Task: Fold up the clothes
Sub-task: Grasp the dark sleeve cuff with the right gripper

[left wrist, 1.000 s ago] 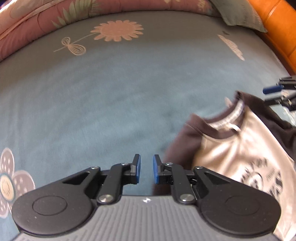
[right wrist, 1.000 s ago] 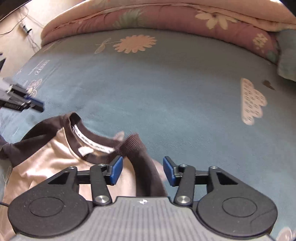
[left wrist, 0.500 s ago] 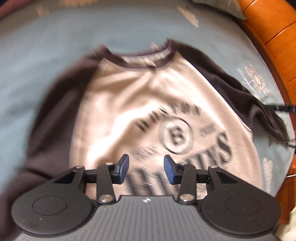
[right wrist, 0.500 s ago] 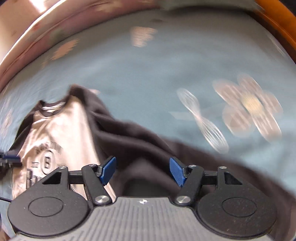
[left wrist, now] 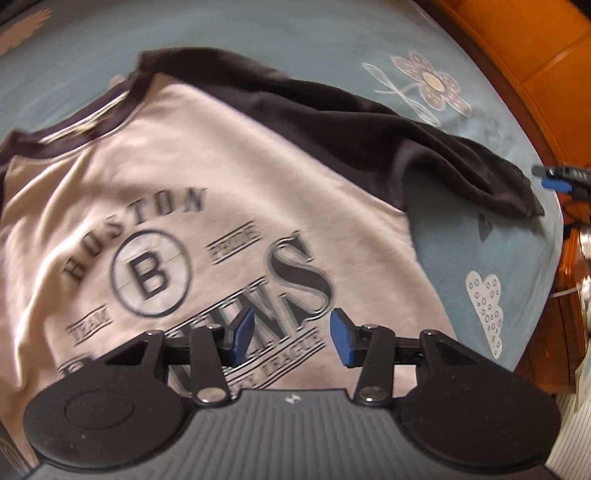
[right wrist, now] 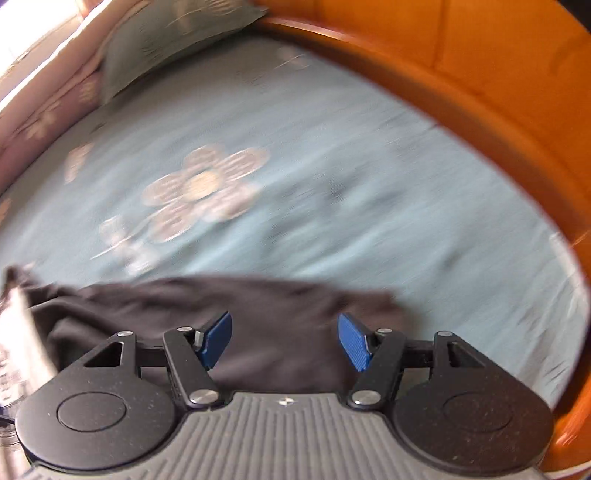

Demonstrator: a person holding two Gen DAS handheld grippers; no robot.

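A beige sweatshirt [left wrist: 207,206] with dark brown sleeves and a "BOSTON B" print lies front up on the blue bed sheet [left wrist: 314,33]. Its dark sleeve [left wrist: 436,147] stretches out to the right. My left gripper [left wrist: 291,332] is open and empty, above the printed lower chest. My right gripper [right wrist: 284,339] is open and empty, above the end of the dark sleeve [right wrist: 229,306]. The tip of the right gripper also shows at the right edge of the left wrist view [left wrist: 557,177].
An orange wooden bed frame [right wrist: 480,92] curves along the right side of the sheet. A grey-green pillow [right wrist: 166,40] and a pink quilt [right wrist: 40,122] lie at the far end. The bed edge [left wrist: 554,258] is just right of the sleeve end.
Both grippers have swung right from the collar area. The left now hovers over the print and has opened wider. The right has moved along the sleeve to its end, near the wooden frame.
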